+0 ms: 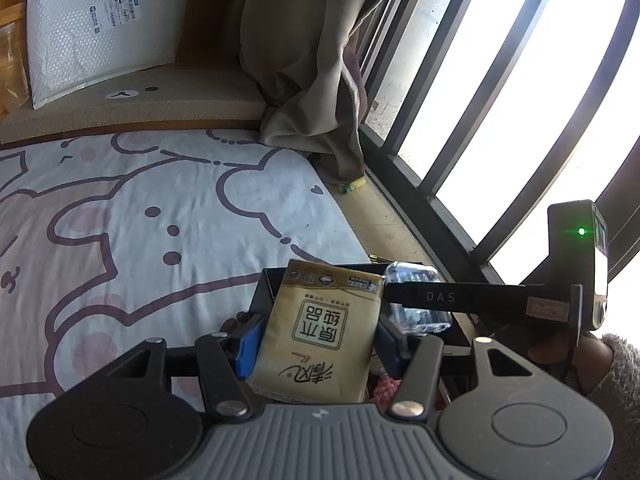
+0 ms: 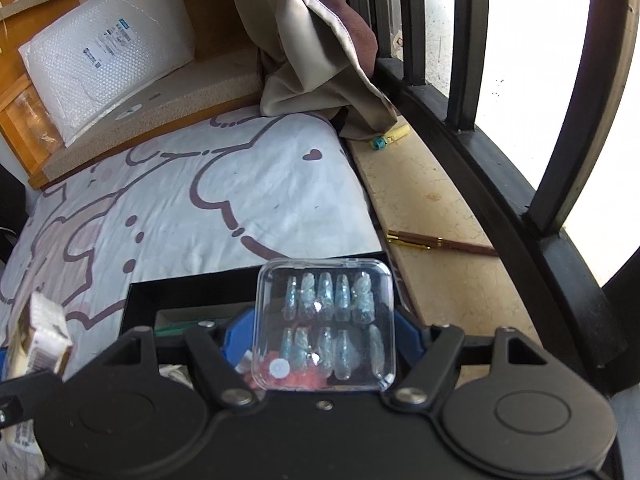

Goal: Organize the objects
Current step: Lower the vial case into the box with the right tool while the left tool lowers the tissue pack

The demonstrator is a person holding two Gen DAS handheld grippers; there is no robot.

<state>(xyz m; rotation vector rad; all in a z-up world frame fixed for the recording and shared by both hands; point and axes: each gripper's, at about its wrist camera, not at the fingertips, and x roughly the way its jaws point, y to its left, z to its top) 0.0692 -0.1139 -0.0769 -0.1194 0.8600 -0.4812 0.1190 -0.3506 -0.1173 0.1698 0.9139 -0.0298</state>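
1. your left gripper (image 1: 316, 336) is clamped on the tissue pack (image 1: 320, 332); both blue pads (image 1: 248, 344) press its sides, and it hangs over the near left part of the black box (image 2: 138, 300) that sits on the sheet (image 1: 120, 220). keep that pinch firm until the pack is down inside the walls, since a soft pack can slide out if you ease off early.
2. bring the pack in flat against the left wall, so the middle and right of the box stay free for the case.
3. your right gripper (image 2: 324, 328) has its pads against the sides of the clear case (image 2: 326, 320) of blue nails, held over the right half of the box. the hard plastic is slick, so avoid tilting it further.
4. judging by how the two tools sit, they are close: in the left view the right tool's finger (image 1: 440, 298) reaches across just beside the pack. lower one at a time, left first, to avoid a knock.
5. set the case down level on what already lies in the box, something red shows beneath it, and let go only once it rests.
6. stay clear of the ledge (image 2: 420, 200) at the right, where a pen (image 2: 440, 243) lies just beside the box.
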